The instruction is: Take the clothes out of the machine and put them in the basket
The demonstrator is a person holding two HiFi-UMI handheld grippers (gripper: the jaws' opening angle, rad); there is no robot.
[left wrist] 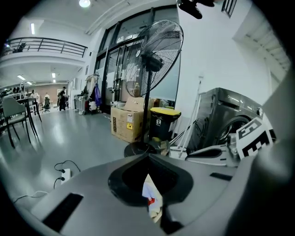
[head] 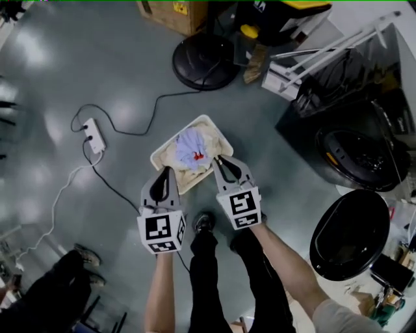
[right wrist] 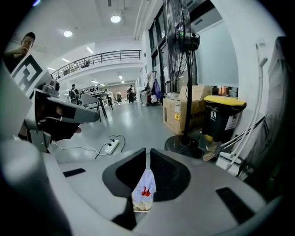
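A white basket [head: 218, 132] stands on the grey floor, filled with cream cloth and a light blue garment with a red mark [head: 193, 149]. Both grippers hang in the air above its near edge. My left gripper [head: 168, 171] has its jaws together and holds nothing. My right gripper [head: 220, 160] is likewise shut and empty. In the left gripper view the left gripper [left wrist: 148, 156] shows the blue garment [left wrist: 151, 197] far below, through its slit. The right gripper view shows the same garment [right wrist: 144, 189] under the right gripper [right wrist: 147, 154]. The dark washing machine [head: 364, 146] stands to the right with its round door [head: 350, 234] swung open.
A standing fan's round base [head: 205, 62] and a cardboard box [head: 172, 13] lie beyond the basket. A white folded rack [head: 305, 65] leans by the machine. A power strip [head: 95, 135] with cables lies left. Another person's shoes [head: 84, 257] are at lower left.
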